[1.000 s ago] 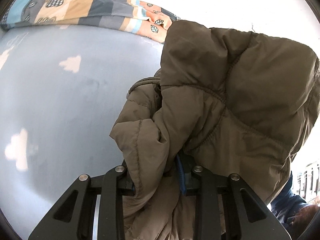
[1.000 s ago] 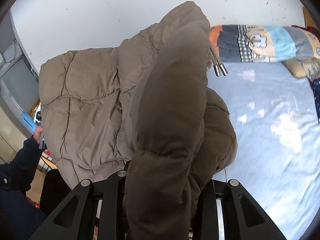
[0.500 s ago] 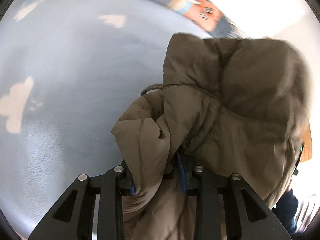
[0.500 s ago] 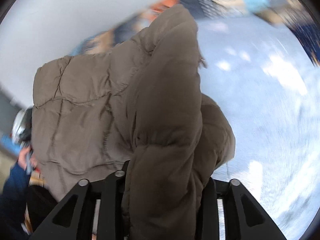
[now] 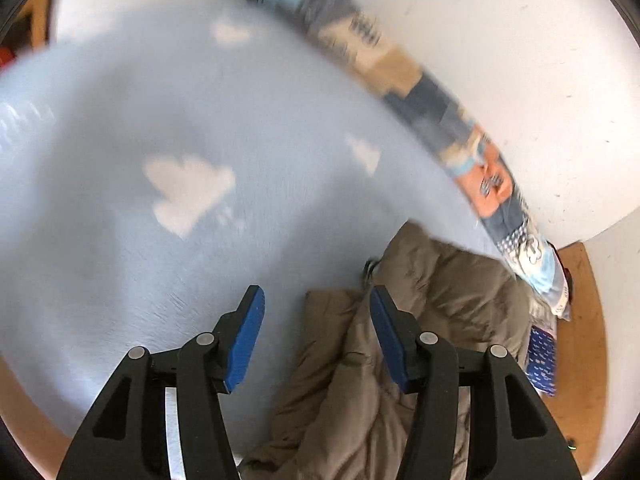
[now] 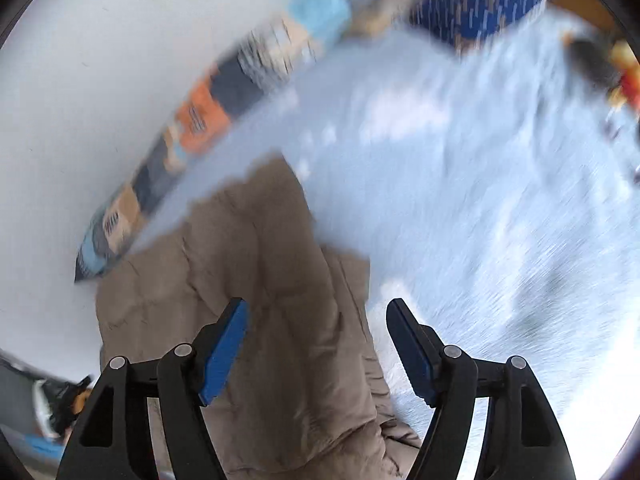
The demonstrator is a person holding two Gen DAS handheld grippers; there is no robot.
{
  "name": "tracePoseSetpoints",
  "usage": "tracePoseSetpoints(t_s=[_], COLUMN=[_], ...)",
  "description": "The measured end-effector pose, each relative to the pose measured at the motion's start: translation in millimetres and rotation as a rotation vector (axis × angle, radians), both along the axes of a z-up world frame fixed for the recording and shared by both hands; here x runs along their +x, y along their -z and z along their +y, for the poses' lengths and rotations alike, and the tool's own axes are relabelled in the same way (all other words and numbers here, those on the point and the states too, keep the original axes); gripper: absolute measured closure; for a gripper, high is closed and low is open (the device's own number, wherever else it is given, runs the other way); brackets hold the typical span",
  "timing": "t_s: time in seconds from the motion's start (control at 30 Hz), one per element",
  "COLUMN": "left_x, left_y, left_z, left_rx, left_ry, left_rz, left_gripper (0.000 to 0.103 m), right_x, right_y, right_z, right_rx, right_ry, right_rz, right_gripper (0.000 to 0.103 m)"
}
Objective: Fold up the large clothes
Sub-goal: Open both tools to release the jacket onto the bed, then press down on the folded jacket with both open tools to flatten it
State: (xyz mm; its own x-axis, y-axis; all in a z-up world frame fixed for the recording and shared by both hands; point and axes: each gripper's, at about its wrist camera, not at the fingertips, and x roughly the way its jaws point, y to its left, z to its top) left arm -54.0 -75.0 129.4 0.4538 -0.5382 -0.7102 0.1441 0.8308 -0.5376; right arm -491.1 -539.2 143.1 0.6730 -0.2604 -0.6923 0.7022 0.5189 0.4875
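A brown jacket (image 5: 440, 320) is seen lying crumpled on a blue sheet (image 5: 160, 240) printed with white clouds, close to a patchwork quilt (image 5: 400, 64) bunched along the white wall (image 5: 520, 60). The left gripper (image 5: 316, 316) is held wide apart above the bed, nothing caught between its blue pads (image 5: 246, 336); the jacket is seen beneath and beyond its right finger. The right gripper (image 6: 316, 328) is likewise spread and empty, with the jacket (image 6: 260, 280) spread out below its left finger and between the two. Only in the left view is a wooden floor (image 5: 580, 340) shown beyond the bed's end. Only in the right view is a dark blue patterned cushion (image 6: 480, 8) shown at the far side of the sheet (image 6: 460, 200), past the quilt (image 6: 208, 112). Both views are blurred.
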Motion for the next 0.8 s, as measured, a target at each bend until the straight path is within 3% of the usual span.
tracePoseSetpoints(t_s=[0.13, 0.2, 0.37, 0.47, 0.53, 0.63, 0.8], left_x=[-64, -106, -187, -207, -210, -201, -188], left_y=[-36, -43, -37, -23, -13, 7, 25], left_z=[-7, -36, -121, -144, -152, -158, -166], left_rx=[0.046, 0.076, 0.231, 0.301, 0.34, 0.364, 0.399], left_ry=[0.066, 0.14, 0.337, 0.384, 0.375, 0.368, 0.332], left_rz=[-0.199, -0.27, -0.482, -0.564, -0.579, -0.525, -0.505], left_gripper=[0.049, 0.043, 0.033, 0.033, 0.033, 0.031, 0.014], right_x=[10, 25, 65, 79, 88, 97, 114], right_y=[-34, -38, -22, -6, 5, 20, 50], right_z=[57, 88, 148, 159, 157, 145, 128], right_rx=[-0.171, -0.229, -0.365, -0.398, -0.382, -0.363, -0.281], right_ry=[-0.048, -0.082, -0.172, -0.213, -0.221, -0.2, -0.206], right_rz=[-0.063, -0.064, 0.005, 0.049, 0.065, 0.096, 0.15], right_gripper=[0.026, 0.026, 0.026, 0.026, 0.026, 0.026, 0.023])
